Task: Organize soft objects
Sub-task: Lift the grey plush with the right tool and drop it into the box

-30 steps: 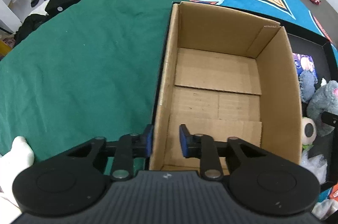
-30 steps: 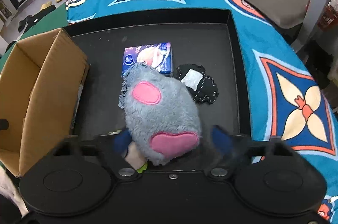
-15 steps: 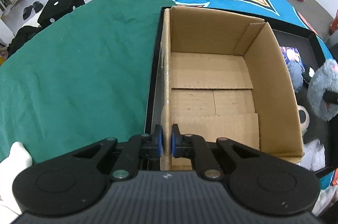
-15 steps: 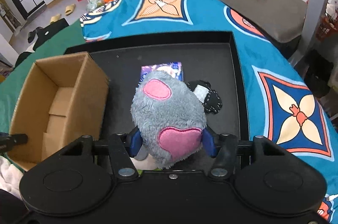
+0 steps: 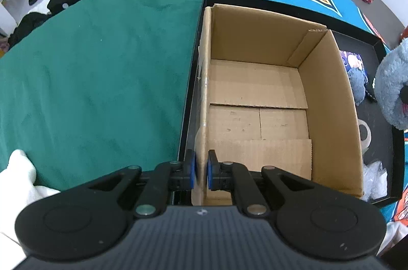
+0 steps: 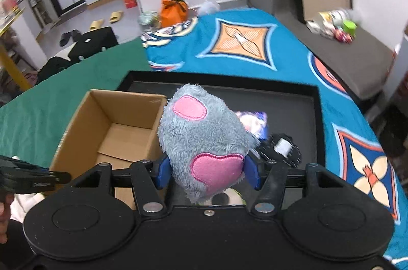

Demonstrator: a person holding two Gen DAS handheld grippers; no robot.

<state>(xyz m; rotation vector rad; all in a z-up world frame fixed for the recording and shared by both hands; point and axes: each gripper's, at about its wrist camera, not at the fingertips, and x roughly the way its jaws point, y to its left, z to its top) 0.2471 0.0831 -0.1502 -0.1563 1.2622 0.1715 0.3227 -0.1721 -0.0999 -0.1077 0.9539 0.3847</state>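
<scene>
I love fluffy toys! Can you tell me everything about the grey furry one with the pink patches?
The grey plush toy is shaggy and soft-looking, with a pink oval patch near its top and a pink heart-shaped patch lower down. It hangs in the air, squeezed between the blue pads of the right gripper, lifted above the black tray beside the open, empty cardboard box. Only the pads touch it. In the left wrist view it shows at the right edge.
</scene>
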